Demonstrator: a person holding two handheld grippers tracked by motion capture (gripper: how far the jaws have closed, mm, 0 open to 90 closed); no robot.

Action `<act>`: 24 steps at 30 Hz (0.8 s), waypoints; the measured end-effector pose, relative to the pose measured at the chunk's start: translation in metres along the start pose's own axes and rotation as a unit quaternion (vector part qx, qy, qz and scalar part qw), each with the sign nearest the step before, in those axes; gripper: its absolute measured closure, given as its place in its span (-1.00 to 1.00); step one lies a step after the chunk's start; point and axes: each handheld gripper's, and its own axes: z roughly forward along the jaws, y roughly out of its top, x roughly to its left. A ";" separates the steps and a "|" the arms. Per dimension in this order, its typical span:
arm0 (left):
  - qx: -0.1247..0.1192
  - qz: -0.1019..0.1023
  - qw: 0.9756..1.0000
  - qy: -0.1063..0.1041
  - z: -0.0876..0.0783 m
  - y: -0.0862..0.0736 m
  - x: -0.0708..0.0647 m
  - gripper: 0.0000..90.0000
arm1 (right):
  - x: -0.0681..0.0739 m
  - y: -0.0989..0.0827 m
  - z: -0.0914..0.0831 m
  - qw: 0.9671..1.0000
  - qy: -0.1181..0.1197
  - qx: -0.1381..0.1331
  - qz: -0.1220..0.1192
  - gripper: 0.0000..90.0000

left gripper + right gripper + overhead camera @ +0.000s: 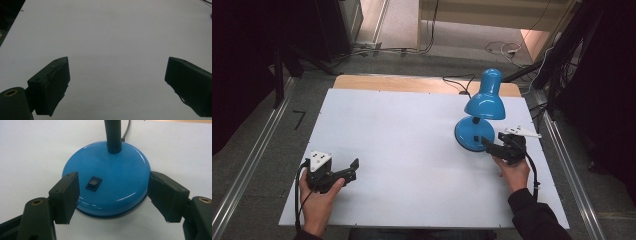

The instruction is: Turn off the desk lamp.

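Note:
A blue desk lamp stands at the right of the white table top (412, 150), its shade (484, 102) hanging over its round base (469, 136). My right gripper (492, 145) is at the base's near right edge, held by a hand. In the right gripper view the open jaws of the right gripper (113, 195) straddle the front of the base (107, 170), with the black rocker switch (94, 183) between them and the black gooseneck (113, 135) rising behind. My left gripper (353, 170) rests at the near left, open, and the left gripper (117, 82) has bare table between its jaws.
The lamp's black cord (457, 80) runs off the table's far edge over a wooden strip (412, 82). Metal rails (257, 155) line both sides of the table. Cables lie on the floor (502, 49) beyond, and dark stands rise at the back corners.

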 end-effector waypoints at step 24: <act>0.002 -0.002 1.000 0.000 0.000 0.000 0.000 -0.85 | -0.012 -0.014 -0.016 1.000 -0.007 -0.001 -0.002 -0.46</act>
